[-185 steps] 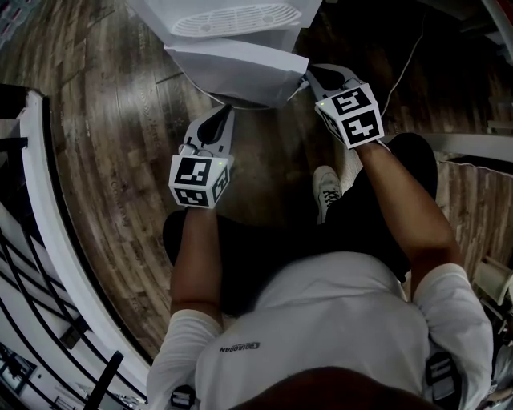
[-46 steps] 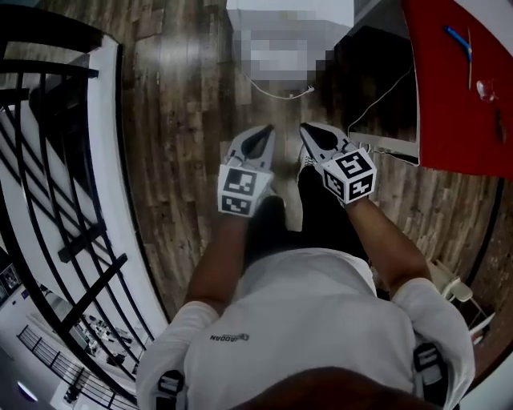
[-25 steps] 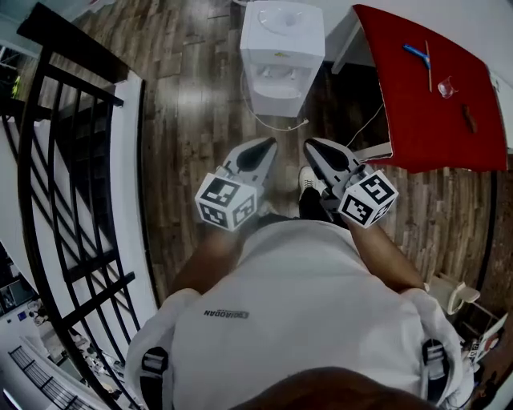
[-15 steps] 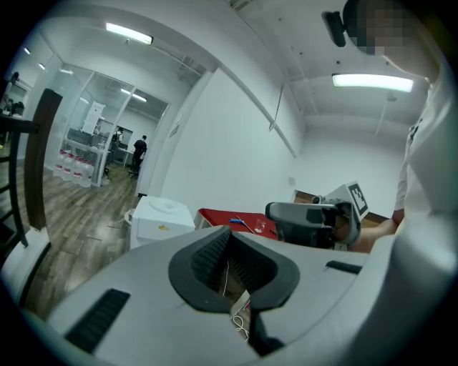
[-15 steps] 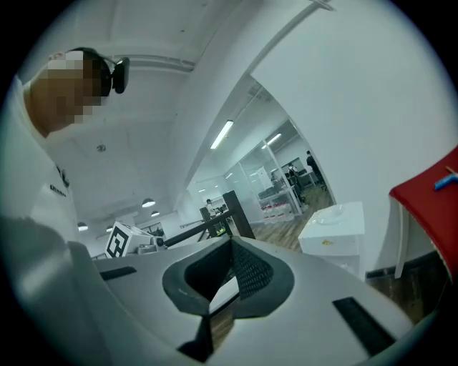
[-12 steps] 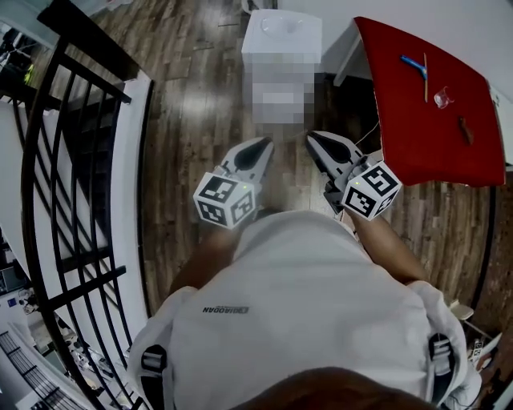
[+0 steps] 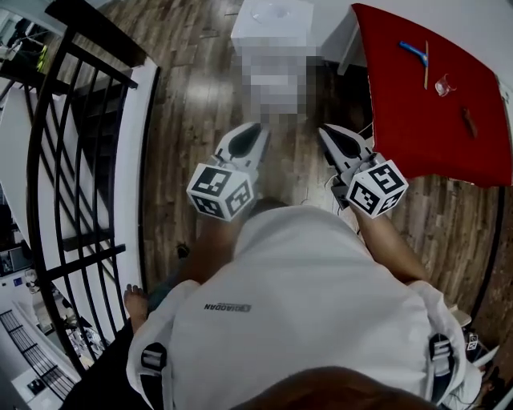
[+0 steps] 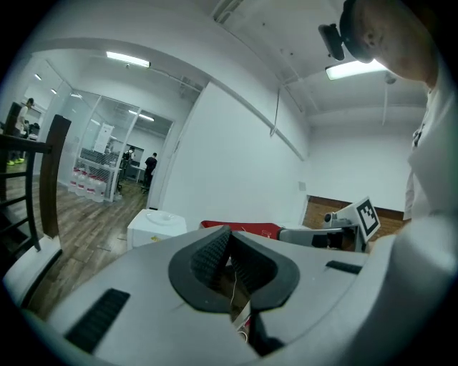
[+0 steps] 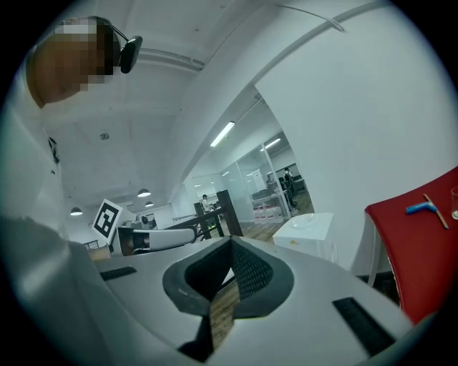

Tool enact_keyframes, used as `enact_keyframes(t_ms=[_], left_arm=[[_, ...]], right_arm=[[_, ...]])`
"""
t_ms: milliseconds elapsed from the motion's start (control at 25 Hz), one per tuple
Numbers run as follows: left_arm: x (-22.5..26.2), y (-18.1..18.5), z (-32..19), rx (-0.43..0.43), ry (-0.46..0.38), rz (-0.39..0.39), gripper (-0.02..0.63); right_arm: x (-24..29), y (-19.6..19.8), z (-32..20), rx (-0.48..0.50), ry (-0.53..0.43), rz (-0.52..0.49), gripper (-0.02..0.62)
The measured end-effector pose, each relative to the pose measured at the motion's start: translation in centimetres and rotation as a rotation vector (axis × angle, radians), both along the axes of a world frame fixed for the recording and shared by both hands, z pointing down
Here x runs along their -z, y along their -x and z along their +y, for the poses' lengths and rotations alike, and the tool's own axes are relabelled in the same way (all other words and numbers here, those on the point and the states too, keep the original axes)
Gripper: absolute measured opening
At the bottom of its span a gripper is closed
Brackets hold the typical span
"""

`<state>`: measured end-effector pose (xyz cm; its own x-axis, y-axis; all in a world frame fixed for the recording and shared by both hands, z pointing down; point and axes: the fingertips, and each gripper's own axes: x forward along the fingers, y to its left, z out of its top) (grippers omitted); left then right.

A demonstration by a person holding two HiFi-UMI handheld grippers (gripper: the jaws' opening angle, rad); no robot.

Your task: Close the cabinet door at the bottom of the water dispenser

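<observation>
my left gripper pressed together, empty, my right gripper also closed on nothing, water dispenser ahead of both, well apart, beside red table, cabinet door not readable

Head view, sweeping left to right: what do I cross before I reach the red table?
black railing → left gripper → right gripper → red table
</observation>
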<state>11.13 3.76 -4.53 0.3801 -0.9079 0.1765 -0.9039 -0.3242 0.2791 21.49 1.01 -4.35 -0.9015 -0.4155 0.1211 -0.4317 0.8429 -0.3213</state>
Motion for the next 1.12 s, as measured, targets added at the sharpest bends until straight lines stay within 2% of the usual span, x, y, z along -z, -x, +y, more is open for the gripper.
enact_keyframes(t_ms=[200,440,640,880,1120], left_arm=[[-1.1,-2.9,1.8,0.019,0.015,-0.093,-0.005],[-1.6,-4.4,3.5,-0.008,0.032,-0.104,-0.005],[-1.3,-2.5,2.9,-0.032,0.053,-0.055,-0.005],[-2.0,0.5,3.7,-0.054,0.058,-0.111,-0.005],[-2.4,2.9,4.1,-0.068,0.059,-0.111,-0.005]], right_arm=[[-1.6,-2.8,1.4,0.018,0.015,0.004,0.021],[-3.0,-3.1,3.1,0.028,0.028,0.014,0.021],[-2.5,-1.9,3.3,-0.021,0.024,0.011,0.021],[-2.6,1.1,3.5,-0.051,0.010,0.026,0.021],[-2.9,3.7,4.2,-0.053,-0.006,0.079,0.021]])
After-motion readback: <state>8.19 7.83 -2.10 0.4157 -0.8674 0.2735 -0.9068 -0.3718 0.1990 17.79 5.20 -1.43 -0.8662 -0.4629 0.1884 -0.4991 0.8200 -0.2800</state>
